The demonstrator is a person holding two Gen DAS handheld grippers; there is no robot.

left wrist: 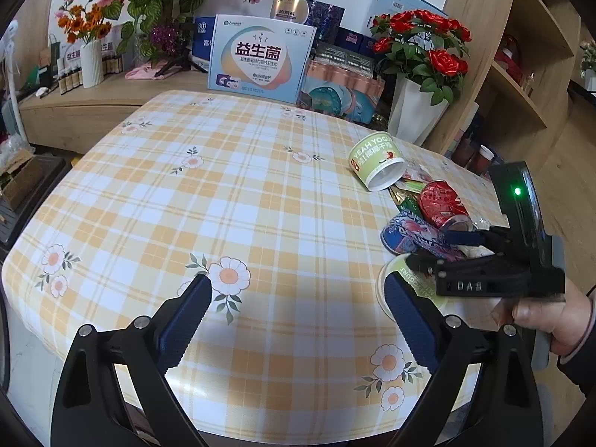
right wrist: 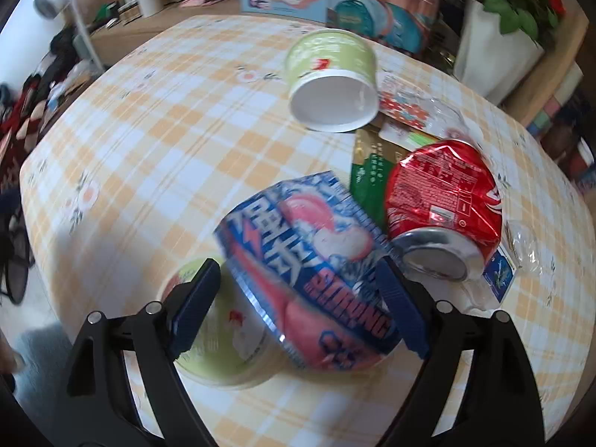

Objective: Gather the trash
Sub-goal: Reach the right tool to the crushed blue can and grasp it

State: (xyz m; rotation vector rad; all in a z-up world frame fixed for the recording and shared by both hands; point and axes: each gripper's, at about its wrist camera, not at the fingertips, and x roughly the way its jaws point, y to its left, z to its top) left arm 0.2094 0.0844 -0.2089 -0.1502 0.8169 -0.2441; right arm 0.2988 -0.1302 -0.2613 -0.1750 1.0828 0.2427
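A pile of trash lies at the table's right side. A crushed blue and pink can (right wrist: 316, 272) lies between the fingers of my right gripper (right wrist: 301, 305), which is open around it; the can also shows in the left wrist view (left wrist: 406, 232). A crushed red can (right wrist: 443, 201) lies just right of it. A green yogurt cup (right wrist: 331, 78) lies on its side farther back. A second green cup (right wrist: 219, 331) stands under my right gripper's left finger. Wrappers (right wrist: 372, 171) lie between them. My left gripper (left wrist: 298, 316) is open and empty over the checked tablecloth (left wrist: 223, 193).
A white vase of red roses (left wrist: 417, 111) stands at the table's back right corner. Boxes (left wrist: 260, 59) and a pack of cans (left wrist: 342, 89) line the back edge. A wooden shelf (left wrist: 521, 74) stands to the right. Clear plastic (right wrist: 521, 246) lies by the red can.
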